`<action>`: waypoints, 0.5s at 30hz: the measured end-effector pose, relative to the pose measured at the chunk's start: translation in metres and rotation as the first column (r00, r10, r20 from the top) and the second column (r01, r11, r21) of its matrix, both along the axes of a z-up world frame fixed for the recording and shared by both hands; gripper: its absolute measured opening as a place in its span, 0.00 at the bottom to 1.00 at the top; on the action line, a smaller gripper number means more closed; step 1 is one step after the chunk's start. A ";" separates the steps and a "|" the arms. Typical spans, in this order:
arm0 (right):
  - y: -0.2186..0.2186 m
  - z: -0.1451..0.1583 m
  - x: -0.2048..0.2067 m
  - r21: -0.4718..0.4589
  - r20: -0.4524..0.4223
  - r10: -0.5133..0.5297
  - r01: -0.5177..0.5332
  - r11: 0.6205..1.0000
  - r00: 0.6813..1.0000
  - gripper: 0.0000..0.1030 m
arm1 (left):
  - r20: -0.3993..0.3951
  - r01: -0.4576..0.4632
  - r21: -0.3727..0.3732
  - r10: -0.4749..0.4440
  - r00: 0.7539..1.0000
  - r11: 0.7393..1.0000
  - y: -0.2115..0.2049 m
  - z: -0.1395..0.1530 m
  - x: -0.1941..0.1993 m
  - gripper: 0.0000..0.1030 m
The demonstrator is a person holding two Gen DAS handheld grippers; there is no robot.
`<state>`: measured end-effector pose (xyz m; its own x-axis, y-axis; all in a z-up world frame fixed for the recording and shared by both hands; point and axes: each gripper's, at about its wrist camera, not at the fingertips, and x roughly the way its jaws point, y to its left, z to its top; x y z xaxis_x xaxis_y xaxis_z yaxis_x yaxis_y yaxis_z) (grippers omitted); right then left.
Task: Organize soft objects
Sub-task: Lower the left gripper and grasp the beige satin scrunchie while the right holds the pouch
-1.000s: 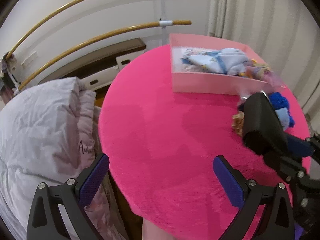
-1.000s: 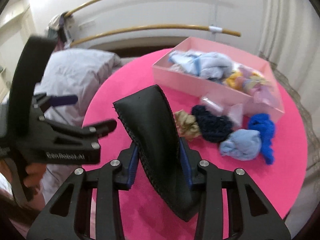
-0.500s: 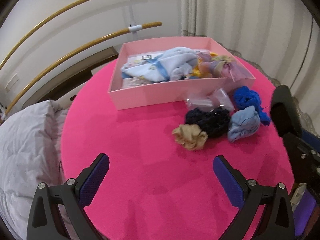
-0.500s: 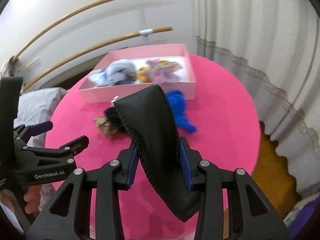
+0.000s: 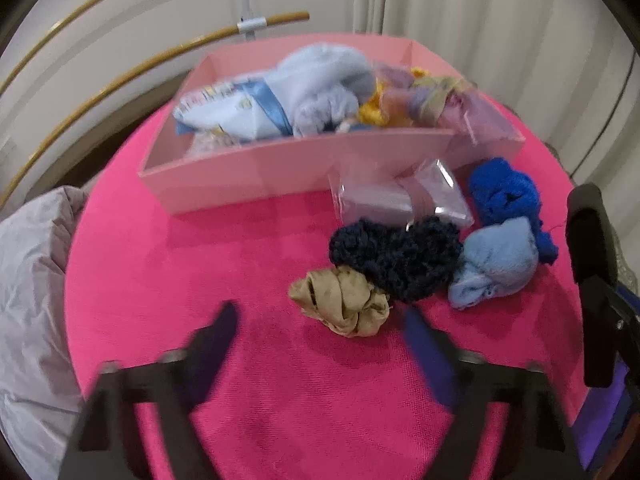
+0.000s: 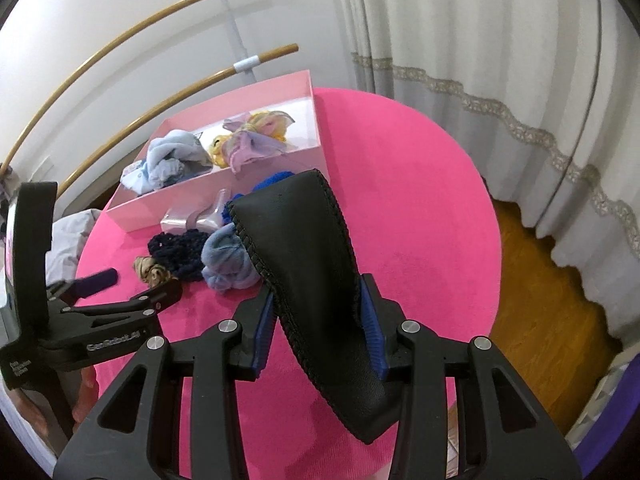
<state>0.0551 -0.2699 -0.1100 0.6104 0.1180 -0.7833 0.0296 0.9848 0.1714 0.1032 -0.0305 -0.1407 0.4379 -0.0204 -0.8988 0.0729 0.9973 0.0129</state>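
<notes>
Done: several soft items lie in the pink box (image 5: 280, 168).
Left: scrunchies (image 5: 344, 300) on the worktop (image 5: 200, 260).
Left gripper (image 5: 320, 332): apart, just been closing, empty.
Right gripper (image 6: 320, 332): clamped on a black pouch (image 6: 304, 248).

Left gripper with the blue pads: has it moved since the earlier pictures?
Yes. The left gripper has closed in on the pink box and the beige satin scrunchie, its jaws just closing, nothing between them.

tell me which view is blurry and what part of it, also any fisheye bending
Left wrist view: the left tongs are smeared by motion blur, jaws just closing with nothing between them, and the pink box is soft. Right wrist view: sharp, right tongs crisp on the black leather piece. Both views bend the wooden rails into arcs, with dark corners.
</notes>
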 end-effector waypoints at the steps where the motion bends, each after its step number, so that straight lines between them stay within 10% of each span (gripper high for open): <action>1: 0.000 -0.001 0.001 0.000 -0.001 -0.003 0.003 1.000 1.000 0.36 | -0.022 -0.001 -0.013 0.001 1.000 1.000 0.001 -0.004 0.002 0.52; 4: 0.001 -0.003 0.003 0.003 -0.007 -0.003 0.003 1.000 1.000 0.36 | -0.005 -0.028 -0.044 0.027 1.000 0.999 0.007 -0.001 0.002 0.20; 15: 0.006 -0.004 0.004 0.013 -0.009 0.010 -0.010 1.000 1.000 0.36 | 0.020 -0.027 -0.083 0.028 0.999 0.996 0.025 0.007 -0.008 0.05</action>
